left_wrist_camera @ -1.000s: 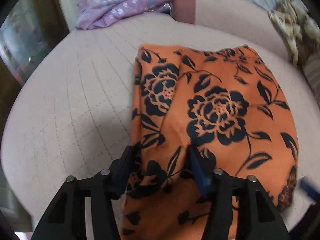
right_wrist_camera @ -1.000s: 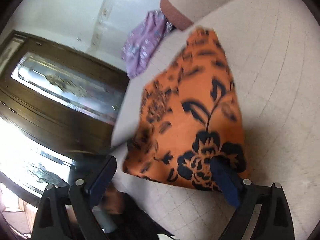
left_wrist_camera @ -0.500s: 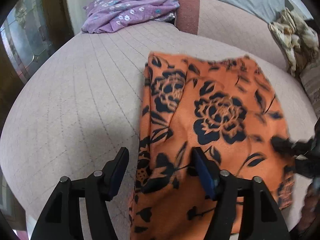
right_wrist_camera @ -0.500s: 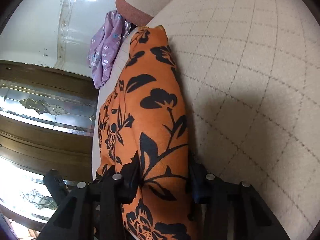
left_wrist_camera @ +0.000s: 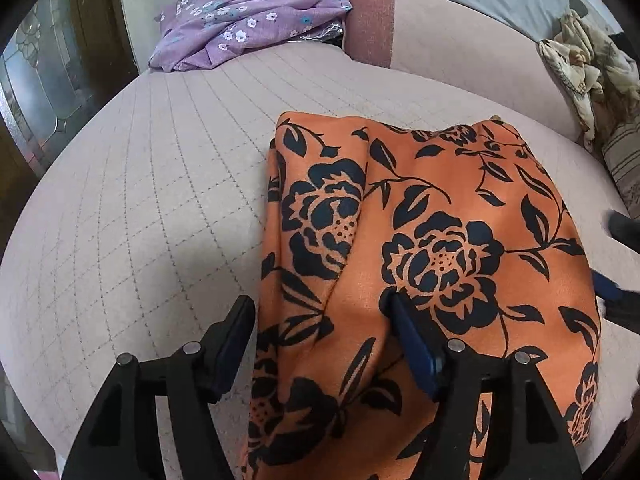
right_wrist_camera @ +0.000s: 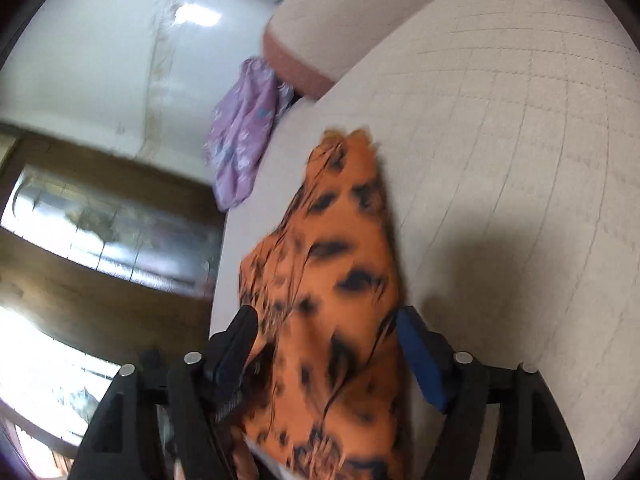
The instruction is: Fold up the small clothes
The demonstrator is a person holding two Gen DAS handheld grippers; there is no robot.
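Orange cloth (left_wrist_camera: 432, 264) lies on the sofa (left_wrist_camera: 160, 184), near edge cut off. Left tool (left_wrist_camera: 316, 320) open astride its fold. Right tool (right_wrist_camera: 324, 332) just reopened, blurred cloth between its jaws; grip cannot be told.

Smooth orange floral cloth (left_wrist_camera: 440, 208), matt quilted sofa fabric (left_wrist_camera: 160, 200)

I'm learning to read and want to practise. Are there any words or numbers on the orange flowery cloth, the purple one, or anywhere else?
None: no words, numbers or labels show.
Orange cloth: only black flowers and leaves.
Purple cloth: only small flowers.
Quilted cushion: only stitched lines.
The right wrist view is blurred, so small print there could not be read.
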